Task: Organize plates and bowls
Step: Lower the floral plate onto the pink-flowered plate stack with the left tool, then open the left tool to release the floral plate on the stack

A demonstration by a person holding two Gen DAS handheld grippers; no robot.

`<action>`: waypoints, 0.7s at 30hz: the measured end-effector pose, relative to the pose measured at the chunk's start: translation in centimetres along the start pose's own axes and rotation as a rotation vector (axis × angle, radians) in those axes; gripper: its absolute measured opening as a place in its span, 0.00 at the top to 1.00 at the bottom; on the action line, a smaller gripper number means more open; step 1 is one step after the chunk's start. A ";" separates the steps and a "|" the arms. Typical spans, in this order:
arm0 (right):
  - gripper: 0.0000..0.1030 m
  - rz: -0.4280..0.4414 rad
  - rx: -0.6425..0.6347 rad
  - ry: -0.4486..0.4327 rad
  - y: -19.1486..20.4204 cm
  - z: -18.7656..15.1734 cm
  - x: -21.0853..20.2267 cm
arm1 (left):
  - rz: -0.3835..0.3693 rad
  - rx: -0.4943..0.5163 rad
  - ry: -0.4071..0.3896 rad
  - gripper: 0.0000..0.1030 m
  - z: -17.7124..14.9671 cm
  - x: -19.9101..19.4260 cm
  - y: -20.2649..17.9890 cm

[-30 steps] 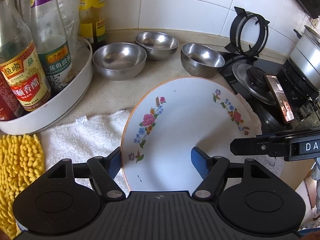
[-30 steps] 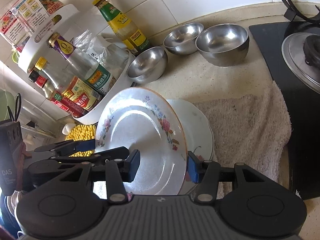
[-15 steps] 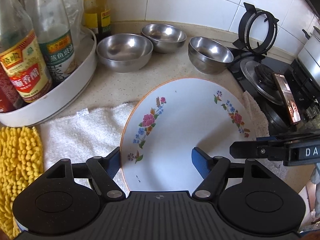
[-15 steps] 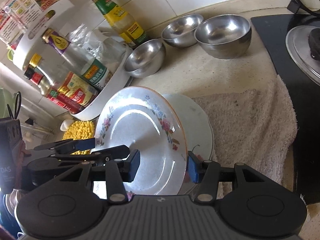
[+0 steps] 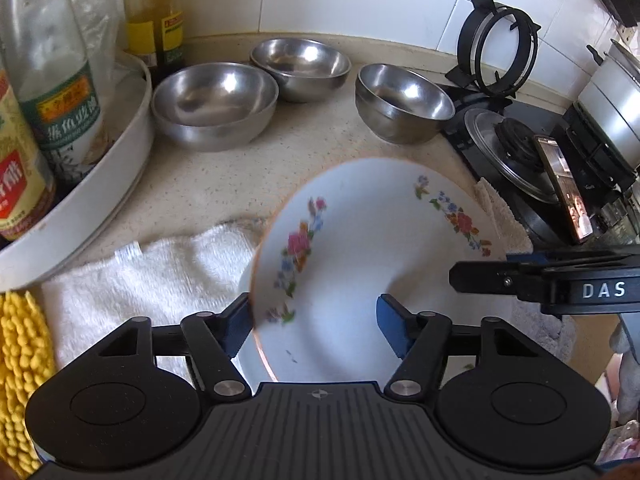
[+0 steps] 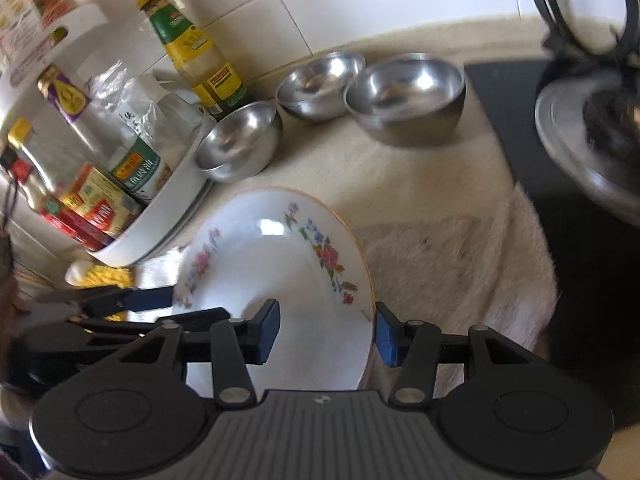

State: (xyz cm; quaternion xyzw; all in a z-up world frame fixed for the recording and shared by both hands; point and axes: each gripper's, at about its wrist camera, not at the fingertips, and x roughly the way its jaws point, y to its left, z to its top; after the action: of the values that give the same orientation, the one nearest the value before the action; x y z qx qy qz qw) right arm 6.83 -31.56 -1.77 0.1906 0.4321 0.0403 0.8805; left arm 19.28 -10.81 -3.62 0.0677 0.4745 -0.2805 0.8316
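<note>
A white floral plate (image 5: 372, 248) with an orange rim is held between both grippers over the towel; it also shows in the right wrist view (image 6: 276, 276). My left gripper (image 5: 318, 330) has its fingers on either side of the plate's near rim. My right gripper (image 6: 326, 334) straddles the opposite rim in the same way. Another white plate edge (image 5: 245, 280) peeks out beneath, mostly hidden. Three steel bowls (image 5: 214, 104) (image 5: 300, 68) (image 5: 402, 102) sit at the back of the counter.
A white towel (image 5: 152, 276) covers the counter front. A white tray (image 5: 100, 184) of sauce bottles stands left, with a yellow mop pad (image 5: 20, 360) below it. A black stove (image 5: 516, 152), pot stand and phone are on the right.
Both grippers moved forward and lowered the floral plate towards flat over the plate on the towel; that lower plate is now almost fully covered. The right view is motion-blurred.
</note>
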 end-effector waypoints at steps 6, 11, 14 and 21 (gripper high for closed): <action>0.34 -0.080 -0.076 -0.086 0.5 0.5 -0.6 | 0.064 0.073 -0.091 0.23 1.0 -1.3 -0.7; 0.34 -0.080 -0.061 -0.094 0.3 0.5 -0.8 | 0.089 0.108 -0.125 0.19 1.6 -1.7 -1.0; 0.33 -0.085 -0.044 -0.097 0.2 0.4 -0.9 | 0.098 0.134 -0.135 0.17 1.8 -1.7 -1.2; 0.33 -0.110 -0.035 -0.116 0.7 0.6 -1.6 | 0.081 0.166 -0.155 0.16 2.4 -1.7 -1.2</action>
State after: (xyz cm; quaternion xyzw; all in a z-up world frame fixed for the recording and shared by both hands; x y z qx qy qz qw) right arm 6.34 -31.44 -0.01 0.1531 0.3895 -0.0118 0.9081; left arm 19.80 -12.04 -0.70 0.1336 0.3809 -0.2893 0.8680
